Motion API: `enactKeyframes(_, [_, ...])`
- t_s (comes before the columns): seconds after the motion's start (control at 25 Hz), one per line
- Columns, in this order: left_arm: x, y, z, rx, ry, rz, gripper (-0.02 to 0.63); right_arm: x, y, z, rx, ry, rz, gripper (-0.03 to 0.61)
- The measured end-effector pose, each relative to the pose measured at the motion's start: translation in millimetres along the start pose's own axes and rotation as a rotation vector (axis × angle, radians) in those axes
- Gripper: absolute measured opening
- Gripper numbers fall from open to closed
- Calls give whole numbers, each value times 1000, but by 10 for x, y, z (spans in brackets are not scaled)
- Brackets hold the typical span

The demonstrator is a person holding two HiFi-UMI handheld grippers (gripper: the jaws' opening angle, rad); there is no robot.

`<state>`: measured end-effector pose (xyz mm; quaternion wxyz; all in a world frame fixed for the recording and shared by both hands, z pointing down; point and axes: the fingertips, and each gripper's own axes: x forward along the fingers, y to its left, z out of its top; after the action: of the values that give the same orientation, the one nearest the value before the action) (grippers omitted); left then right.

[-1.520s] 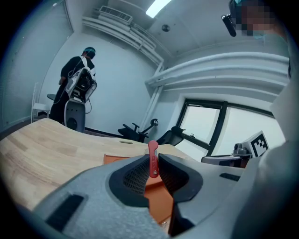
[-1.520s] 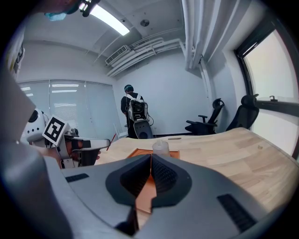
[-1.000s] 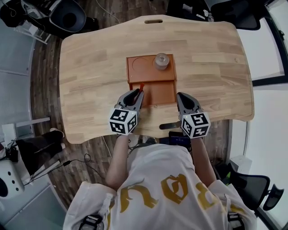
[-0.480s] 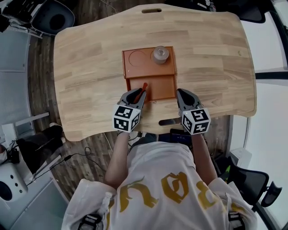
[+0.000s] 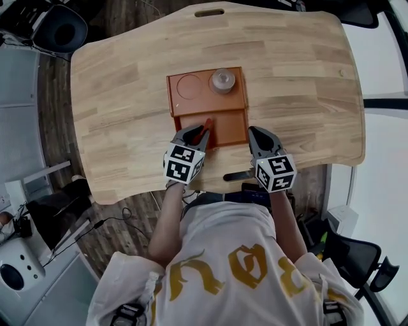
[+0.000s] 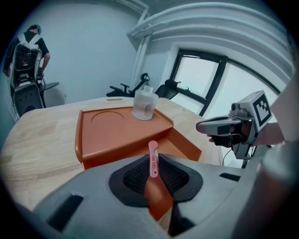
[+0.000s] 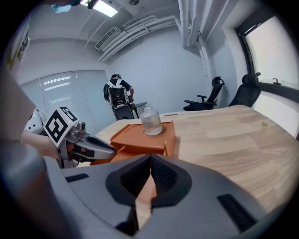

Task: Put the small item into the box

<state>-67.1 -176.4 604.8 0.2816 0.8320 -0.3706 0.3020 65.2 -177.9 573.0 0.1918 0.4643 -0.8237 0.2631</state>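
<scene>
An orange box (image 5: 191,105) lies mid-table, with a raised shelf at the back and a lower open compartment (image 5: 226,127) in front. My left gripper (image 5: 199,132) is shut on a small red stick-like item (image 6: 153,159), whose tip pokes out over the compartment's near left corner (image 5: 205,125). My right gripper (image 5: 254,135) hovers shut and empty just right of the box's near right corner. It shows from the side in the left gripper view (image 6: 219,127). The left gripper also appears in the right gripper view (image 7: 91,148).
A clear glass bottle (image 5: 222,81) stands on the box's shelf, beside an empty round recess (image 5: 189,86). The wooden table (image 5: 121,95) has a handle slot (image 5: 209,12) at its far edge. Office chairs (image 5: 60,25) stand on the floor around it; a person (image 7: 117,95) is far off.
Both grippers have crept forward toward the box; the red item's tip now reaches over the lower compartment's near left corner. The view has shifted slightly.
</scene>
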Motion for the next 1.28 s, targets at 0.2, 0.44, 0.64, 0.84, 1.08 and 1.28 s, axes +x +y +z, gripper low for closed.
enactKeyframes(0.2, [215,-11,-97,-9,120,-18,60,78,-85,-27,12,20,7,12])
enactKeyframes(0.44, [363,12,-140,-12,185,-23,60,187,-229,-20,24,39,13,12])
enactKeyframes(0.64, [483,42,-194,-36,224,-18,60,283,-316,-23,37,53,25,12])
enactKeyframes(0.84, [551,68,-246,-43,261,-27,60,371,-373,-2,39,63,37,12])
enactKeyframes(1.08, [657,77,-288,-48,302,-29,60,448,-443,-2,38,78,53,12])
enactKeyframes(1.28, [644,75,-300,-72,304,-43,60,473,-436,3,38,86,59,12])
